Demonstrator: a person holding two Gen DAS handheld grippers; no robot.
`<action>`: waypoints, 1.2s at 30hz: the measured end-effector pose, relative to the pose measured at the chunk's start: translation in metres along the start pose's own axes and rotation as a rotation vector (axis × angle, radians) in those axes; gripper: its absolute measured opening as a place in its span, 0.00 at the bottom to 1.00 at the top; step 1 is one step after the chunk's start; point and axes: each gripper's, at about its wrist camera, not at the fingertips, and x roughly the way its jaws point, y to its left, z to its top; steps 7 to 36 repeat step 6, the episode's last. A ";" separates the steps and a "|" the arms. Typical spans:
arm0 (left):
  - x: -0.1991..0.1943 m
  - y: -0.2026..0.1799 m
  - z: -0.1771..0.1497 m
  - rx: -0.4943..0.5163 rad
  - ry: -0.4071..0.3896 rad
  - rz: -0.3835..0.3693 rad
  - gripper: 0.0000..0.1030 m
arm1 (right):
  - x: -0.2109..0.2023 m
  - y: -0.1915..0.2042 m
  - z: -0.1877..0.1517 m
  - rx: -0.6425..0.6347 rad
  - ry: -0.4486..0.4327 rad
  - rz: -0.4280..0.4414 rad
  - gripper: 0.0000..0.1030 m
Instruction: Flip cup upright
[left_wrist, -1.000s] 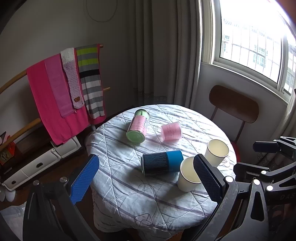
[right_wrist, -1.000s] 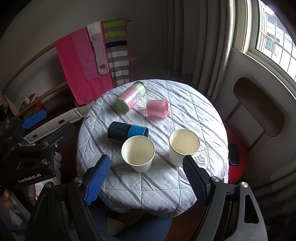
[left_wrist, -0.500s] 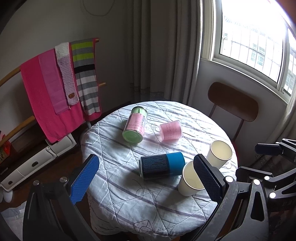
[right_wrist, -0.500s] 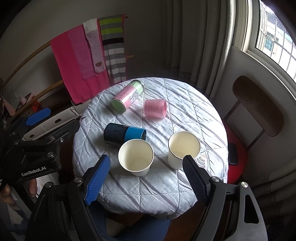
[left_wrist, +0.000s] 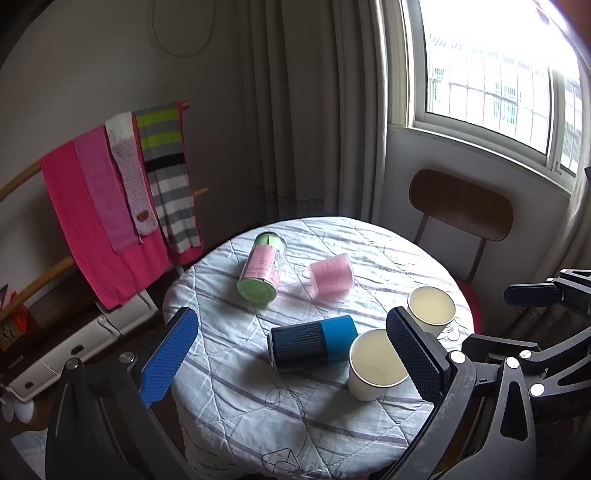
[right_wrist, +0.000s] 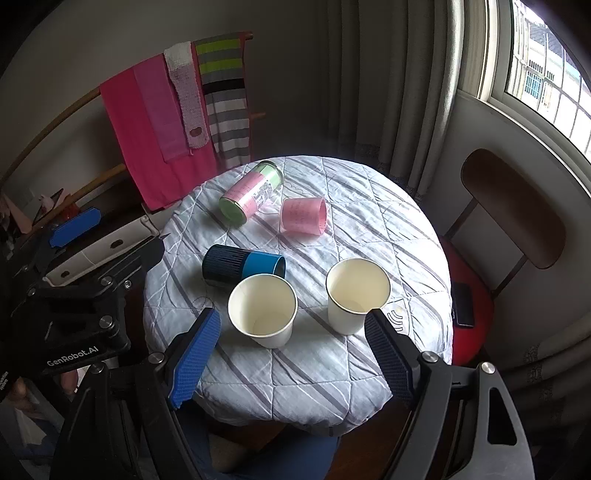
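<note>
Since a second ago both my claws have drifted a little, so the table (right_wrist: 332, 387) sits slightly further right in each view; no cup has shifted. Going left to right in the right wrist view: my left claw (left_wrist: 291, 358) is spread wide and empty, held above the near left edge. On their sides lie the green-and-pink cup (right_wrist: 251, 197), the black-and-blue cup (right_wrist: 242, 266) and the pink cup (right_wrist: 303, 220). 2 paper cups, the left paper cup (right_wrist: 263, 310) and the right paper cup (right_wrist: 357, 300), already stand upright. My right claw (right_wrist: 291, 358) hangs open over those 2, gripping nothing. I judge the black-and-blue cup nearest: I should close across its barrel mid-length, lift clear of the touching paper cup, then rotate.
</note>
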 end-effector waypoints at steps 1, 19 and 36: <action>-0.002 -0.001 0.000 -0.001 -0.015 0.007 1.00 | -0.001 -0.001 -0.001 0.001 -0.001 0.001 0.79; -0.010 0.002 0.000 -0.029 -0.066 0.014 1.00 | -0.005 -0.004 -0.003 0.008 -0.010 0.004 0.79; -0.010 0.002 0.000 -0.029 -0.066 0.014 1.00 | -0.005 -0.004 -0.003 0.008 -0.010 0.004 0.79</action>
